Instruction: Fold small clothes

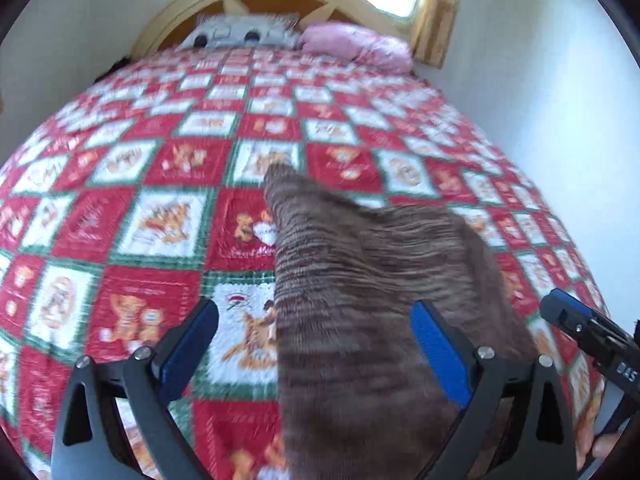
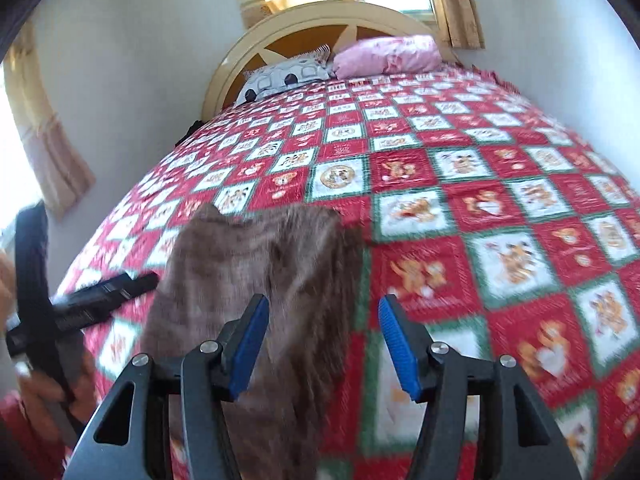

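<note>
In the left wrist view we start at the lower left, where one blue pad of our left gripper (image 1: 314,346) stands over bare quilt (image 1: 120,208). The jaws are spread wide, and nothing is pinched. The brown cloth (image 1: 372,288) lies down the middle and lower right of that frame, its far tip reaching toward the centre. It passes between the pads without either one pressing on it, so we judge it rests on the quilt instead of hanging from us.

Farther right, at the frame's edge, the right gripper (image 1: 588,332) shows as a dark bar, close beside the cloth.

In the right wrist view the left gripper (image 2: 100,292) sits at the left edge, a hand (image 2: 44,384) around its handle, its tip just at the cloth's (image 2: 256,264) left border. The cloth fills the centre-left, two rounded corners pointing up the frame. Our right gripper (image 2: 324,346) has its jaws partly apart. The left pad overlaps the cloth and the right pad is over quilt, with no squeeze visible.

The cloth lies at the near end of the bed, well apart from the pillows (image 2: 344,64) at the top. We think both tools stand free beside it to choose the next edge; the fold looks unfinished. Blur hides the fine creases.
</note>
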Available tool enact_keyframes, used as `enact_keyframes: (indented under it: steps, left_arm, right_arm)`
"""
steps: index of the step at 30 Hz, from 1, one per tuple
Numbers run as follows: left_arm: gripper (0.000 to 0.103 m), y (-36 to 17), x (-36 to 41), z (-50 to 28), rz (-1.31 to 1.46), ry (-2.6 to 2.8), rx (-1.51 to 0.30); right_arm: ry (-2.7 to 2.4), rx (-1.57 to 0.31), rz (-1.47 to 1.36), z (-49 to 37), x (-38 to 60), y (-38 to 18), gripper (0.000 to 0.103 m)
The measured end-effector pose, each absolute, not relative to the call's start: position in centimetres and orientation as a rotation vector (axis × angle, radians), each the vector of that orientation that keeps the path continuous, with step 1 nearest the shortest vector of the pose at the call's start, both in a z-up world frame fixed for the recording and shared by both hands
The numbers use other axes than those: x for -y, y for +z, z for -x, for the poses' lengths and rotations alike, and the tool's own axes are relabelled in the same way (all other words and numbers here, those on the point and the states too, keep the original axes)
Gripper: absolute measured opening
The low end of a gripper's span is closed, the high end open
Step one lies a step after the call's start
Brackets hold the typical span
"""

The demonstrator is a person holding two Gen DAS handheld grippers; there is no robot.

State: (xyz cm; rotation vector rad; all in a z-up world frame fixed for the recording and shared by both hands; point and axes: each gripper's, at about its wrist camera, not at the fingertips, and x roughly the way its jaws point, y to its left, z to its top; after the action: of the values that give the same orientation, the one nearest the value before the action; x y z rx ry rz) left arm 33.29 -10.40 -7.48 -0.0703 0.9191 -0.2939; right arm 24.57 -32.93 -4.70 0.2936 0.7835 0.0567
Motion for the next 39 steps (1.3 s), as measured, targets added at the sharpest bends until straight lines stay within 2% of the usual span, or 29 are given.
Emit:
enact_keyframes:
  steps: [3,6,12,13,14,16,18,19,20,26,29,39]
  left_arm:
    - [0.102,-10.9,10.1,-34.6,0.127,-0.266,-1.04]
    - [0.103,-11.0,10.2,-33.7,0.112,-0.271,-0.99]
    - [0.103,-11.1,10.8,-33.5,0.081,-0.256,-0.97]
    - [0.103,-11.2,10.9,-33.5,0.076,-0.254,-0.967]
    - [0.103,-11.1,11.0,-33.5,0.073,-0.253,-0.966]
    - [0.103,-11.1,11.0,-33.7,0.073,-0.252,-0.967]
    - [0.094,-10.8,11.3,-33.8,0.06,-0.256,-0.952]
    - [0.078,-10.7,11.6,-33.6,0.049,-0.271,-0.941]
    - [0.058,-10.4,12.1,-33.2,0.036,-0.316,-0.92]
    - [0.031,-9.3,12.9,-32.2,-0.028,-0.281,-0.886]
    - [0.027,-8.2,11.9,-31.9,0.013,-0.29,-0.897]
    - [0.026,-4.8,9.8,-27.6,-0.064,-0.254,-0.797]
  right_arm:
    - [0.0,-0.864,-0.287,-27.5,33.0,-7.3,0.063]
    - [0.026,-0.903,-0.318,-28.4,32.8,-10.3,0.065]
    - [0.035,-0.863,-0.301,-27.7,32.6,-10.4,0.065]
    - [0.047,-0.86,-0.297,-27.7,32.4,-10.3,0.057]
    - [0.071,-0.857,-0.294,-27.8,32.1,-10.2,0.043]
    - [0.07,-0.854,-0.265,-27.8,31.5,-10.2,0.038]
    - [0.061,-0.852,-0.241,-27.8,31.1,-10.1,0.035]
    - [0.058,-0.851,-0.237,-27.9,31.1,-10.1,0.033]
    - [0.053,-0.851,-0.236,-27.8,31.0,-10.1,0.032]
    - [0.014,-0.836,-0.226,-27.5,30.1,-9.4,0.02]
    - [-0.007,-0.795,-0.201,-26.6,29.3,-8.2,0.018]
    - [0.051,-0.696,-0.255,-22.8,25.5,-3.9,0.016]
